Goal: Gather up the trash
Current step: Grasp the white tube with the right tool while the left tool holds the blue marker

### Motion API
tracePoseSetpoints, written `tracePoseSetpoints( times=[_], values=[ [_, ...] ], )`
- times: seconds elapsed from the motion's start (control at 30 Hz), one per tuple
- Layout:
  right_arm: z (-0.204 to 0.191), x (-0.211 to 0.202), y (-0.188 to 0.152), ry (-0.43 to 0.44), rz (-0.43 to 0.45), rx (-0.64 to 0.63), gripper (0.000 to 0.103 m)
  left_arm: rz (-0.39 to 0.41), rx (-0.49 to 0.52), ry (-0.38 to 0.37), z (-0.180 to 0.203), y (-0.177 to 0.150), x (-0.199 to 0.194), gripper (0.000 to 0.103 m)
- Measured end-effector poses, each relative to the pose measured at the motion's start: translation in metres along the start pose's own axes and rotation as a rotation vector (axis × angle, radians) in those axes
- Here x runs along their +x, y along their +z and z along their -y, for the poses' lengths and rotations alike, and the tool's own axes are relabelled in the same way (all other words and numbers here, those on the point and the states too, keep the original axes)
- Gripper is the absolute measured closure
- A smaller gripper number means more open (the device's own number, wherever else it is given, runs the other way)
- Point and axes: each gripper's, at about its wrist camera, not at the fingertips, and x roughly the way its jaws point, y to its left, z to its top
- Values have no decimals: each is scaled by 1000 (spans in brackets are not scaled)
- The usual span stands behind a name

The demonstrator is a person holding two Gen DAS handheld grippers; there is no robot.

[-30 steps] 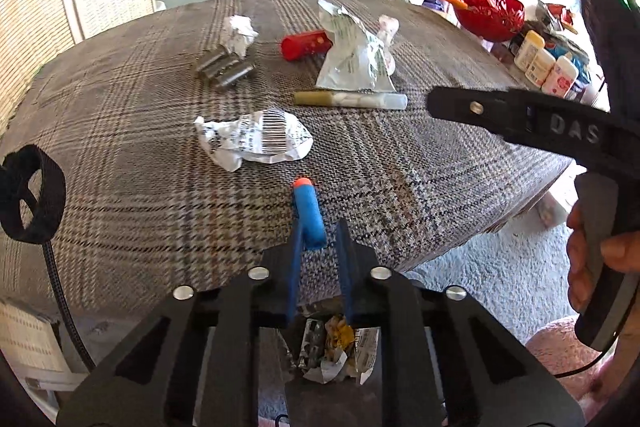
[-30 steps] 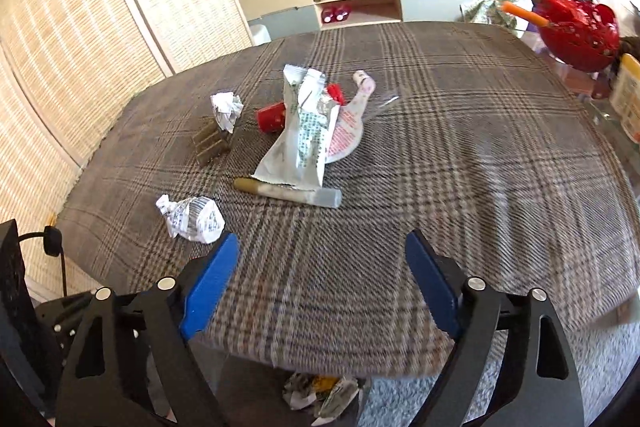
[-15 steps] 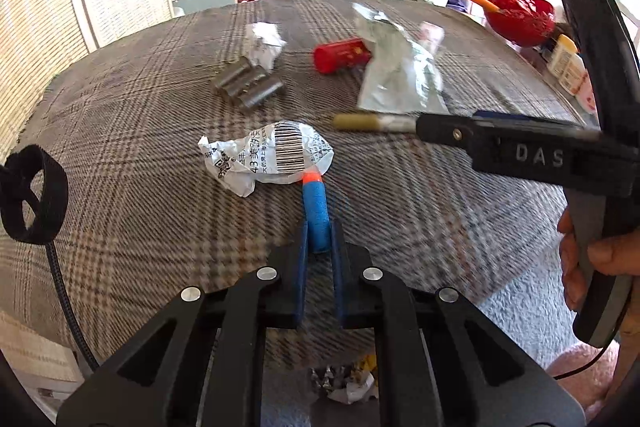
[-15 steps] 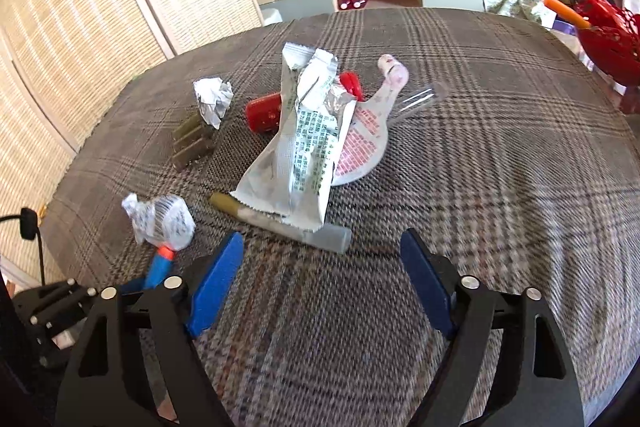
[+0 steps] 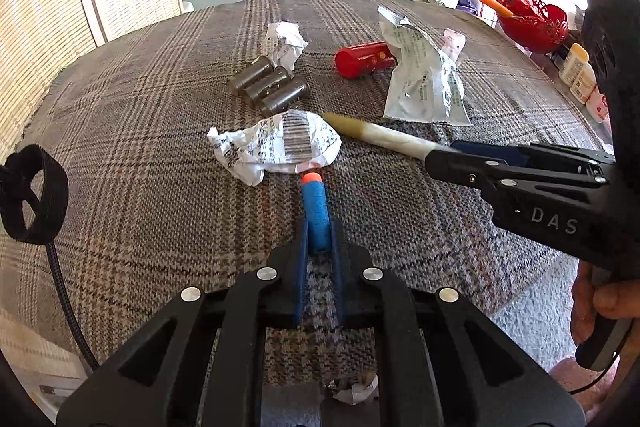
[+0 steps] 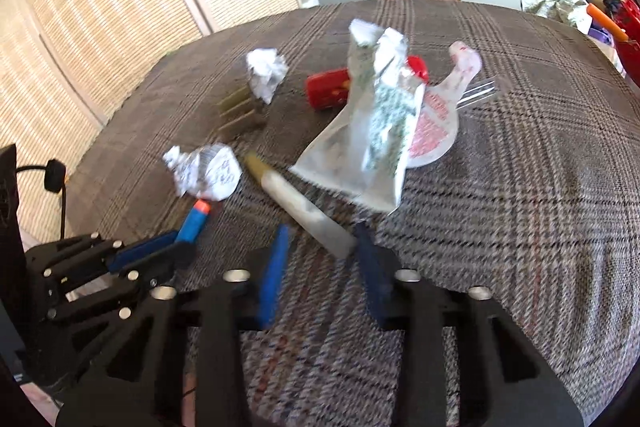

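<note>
In the left wrist view, the left gripper sits at lower centre, its jaws clamped on a blue foam dart with an orange tip; the tip touches the near edge of a crumpled white paper wrapper printed with a barcode, lying mid-frame on the plaid-covered desk. Above it lie three grey metal cylinders side by side, a smaller crumpled paper ball just behind them, a red tube and an opened silvery foil pouch at upper right. A cream-coloured stick tube slants from the wrapper to the right gripper, which enters from the right edge, a hand on its handle. In the right wrist view, which is blurred, the right gripper at lower centre has its jaws closing around the near end of the stick tube; the right pad seems to touch it, the left pad stands apart. The barcode wrapper lies left of centre, the foil pouch in the middle over a pink-printed flat packet, and the left gripper with the dart at lower left.
</note>
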Motion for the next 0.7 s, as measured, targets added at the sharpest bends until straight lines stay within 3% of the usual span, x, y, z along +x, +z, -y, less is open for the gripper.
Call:
tracePoseSetpoints(
  times=[0.23, 0.57, 0.7],
  values=[
    [-27, -1, -11, -13, -20, -46, 87, -1, -13, 3, -8, -13, -15, 93],
    [-43, -3, -20, -52, -11, -26, 89, 7, -54, 7, -21, -40, -45, 93],
    [-46, -17, -41, -51, -20, -19, 89, 17, -63, 5, -22, -54, -64, 93]
  ],
)
